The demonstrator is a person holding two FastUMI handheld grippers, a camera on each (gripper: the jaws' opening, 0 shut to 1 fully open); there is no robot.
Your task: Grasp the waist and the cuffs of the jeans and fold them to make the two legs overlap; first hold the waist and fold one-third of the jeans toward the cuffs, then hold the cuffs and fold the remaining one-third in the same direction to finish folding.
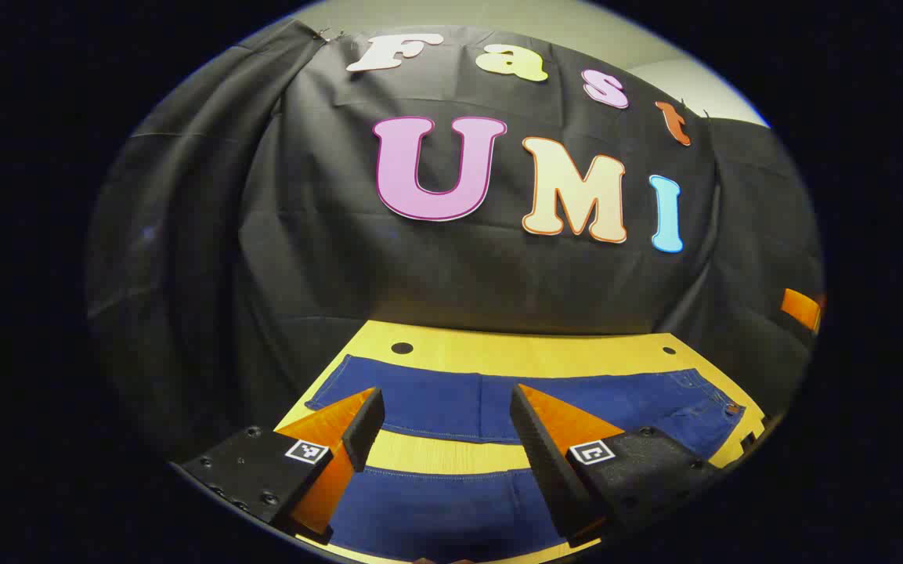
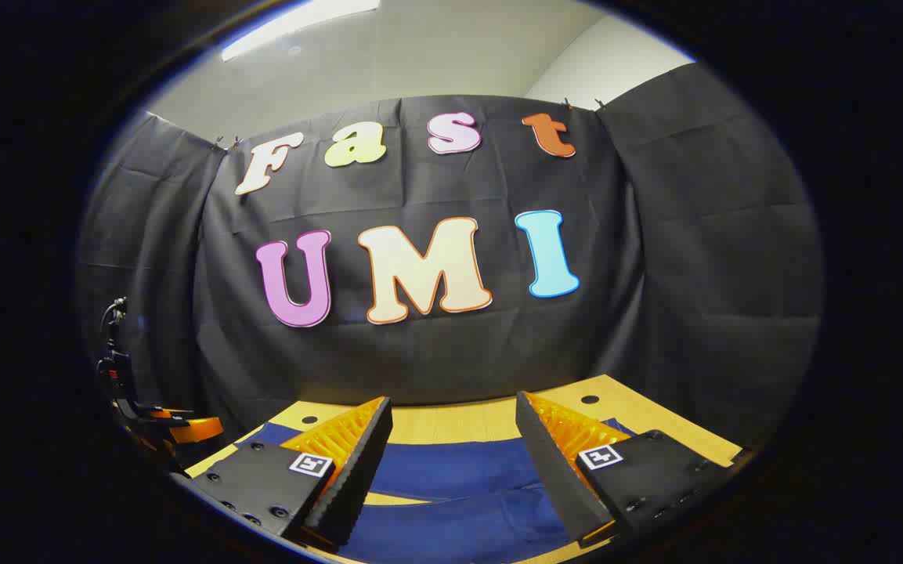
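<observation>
Both grippers hang over the jeans (image 1: 459,407), which lie flat on the yellow table (image 1: 529,352). In the left gripper view, the left gripper (image 1: 445,423) has its fingers spread wide, holding nothing; the waist sits at 3 o'clock. In the right gripper view, the right gripper (image 2: 453,435) is also spread wide, with blue cloth below.

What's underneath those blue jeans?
The jeans lie spread flat on a yellow wooden table. It shows bare between the two legs and along the far edge, with two dark round holes. Whatever sits directly beneath the denim is covered.
</observation>
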